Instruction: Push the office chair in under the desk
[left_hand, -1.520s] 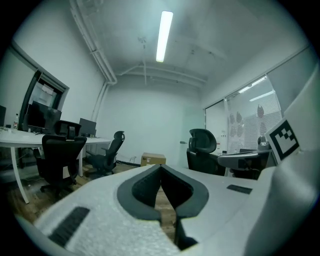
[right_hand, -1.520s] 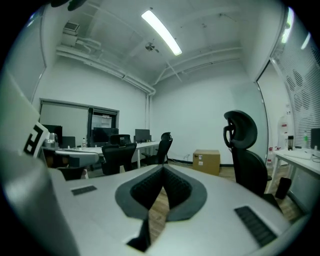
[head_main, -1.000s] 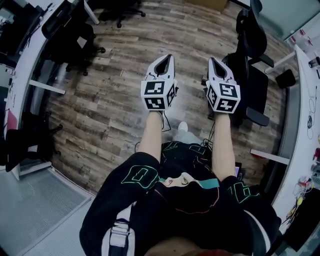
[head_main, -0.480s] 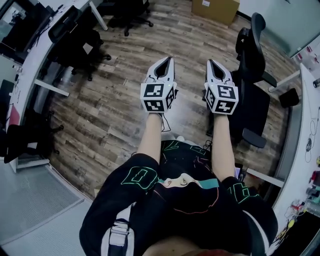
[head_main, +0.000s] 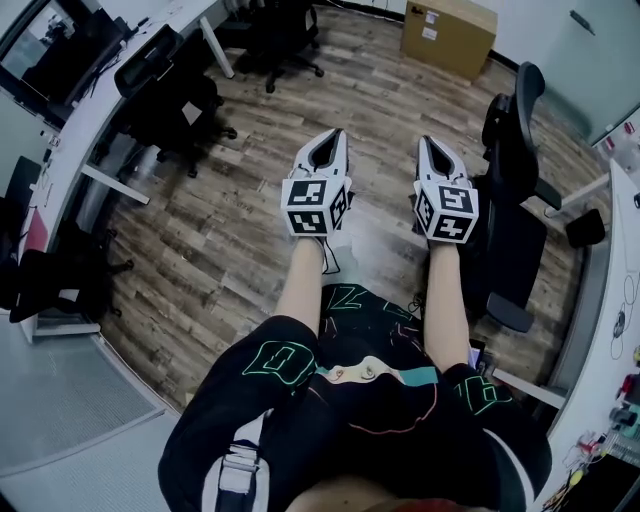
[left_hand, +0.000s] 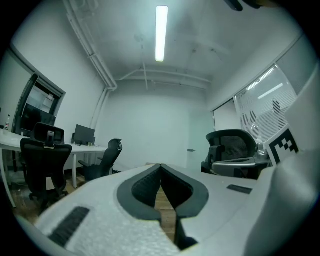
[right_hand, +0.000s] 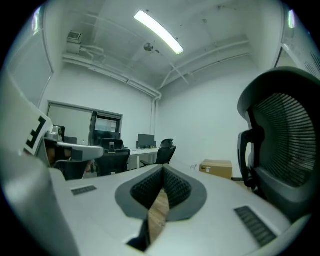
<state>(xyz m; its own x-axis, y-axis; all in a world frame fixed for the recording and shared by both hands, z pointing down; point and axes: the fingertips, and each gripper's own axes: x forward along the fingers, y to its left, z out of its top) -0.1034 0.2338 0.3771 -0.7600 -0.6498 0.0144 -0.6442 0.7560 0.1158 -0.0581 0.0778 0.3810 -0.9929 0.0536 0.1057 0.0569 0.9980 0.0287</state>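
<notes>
My left gripper (head_main: 337, 135) and right gripper (head_main: 425, 142) are both closed, holding nothing. The office chair (head_main: 515, 245) stands at the right.

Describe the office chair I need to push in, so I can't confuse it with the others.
Find the white desk along the right edge of the head view. The black office chair stands just beside it, pulled out. Unlike the chairs at the left desk, it stands alone.

Left gripper (left_hand: 160, 167) pointing level into room, jaws meeting at tips, gripping nothing. Wood floor (left_hand: 165, 202) showing through gap behind tips. Office chair (left_hand: 231, 146) standing ahead-right of jaws. Desk (left_hand: 87, 147), monitor (left_hand: 84, 134), dark chairs (left_hand: 44, 155) standing ahead-left. Ceiling light (left_hand: 161, 32) glowing above.
</notes>
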